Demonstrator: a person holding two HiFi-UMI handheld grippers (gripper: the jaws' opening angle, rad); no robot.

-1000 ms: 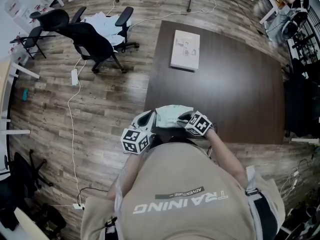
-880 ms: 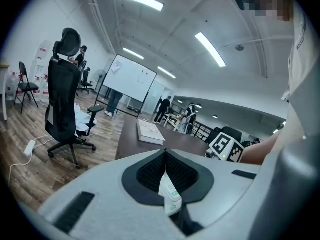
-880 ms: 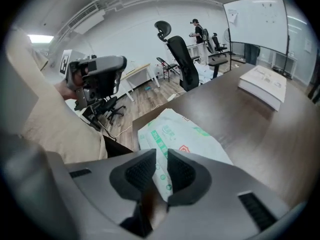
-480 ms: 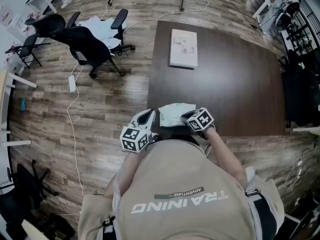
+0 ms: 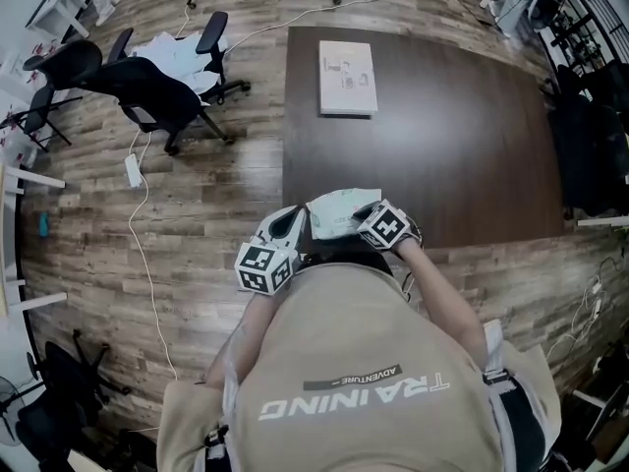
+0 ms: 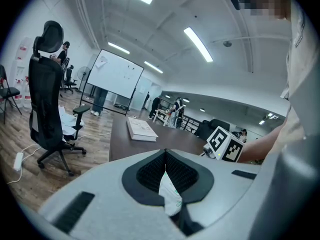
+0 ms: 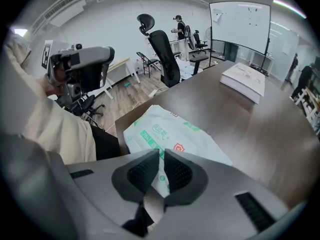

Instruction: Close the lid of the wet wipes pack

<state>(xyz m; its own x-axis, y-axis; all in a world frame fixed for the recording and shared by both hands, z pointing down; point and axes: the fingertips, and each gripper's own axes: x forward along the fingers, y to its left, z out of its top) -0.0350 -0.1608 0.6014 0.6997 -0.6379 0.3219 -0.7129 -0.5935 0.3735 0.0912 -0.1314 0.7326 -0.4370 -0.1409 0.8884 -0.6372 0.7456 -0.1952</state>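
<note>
**Wet wipes pack** [image 5: 339,212]: soft white-and-green pouch at the near edge of the table [image 5: 462,136], its long axis spanning between the two grippers.
**Left gripper** [image 6: 165,154]: jaws closed on a thin white fold of the pack's end.
**Right gripper** [image 7: 161,155]: jaws narrow, pinching the opposite edge, with the pack's body straight ahead.
**Lid**: not discernible. Judged equally near both grippers.

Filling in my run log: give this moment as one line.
left gripper: shut on wet wipes pack | right gripper: shut on pack | pack: near edge of table | lid: not visible
</note>
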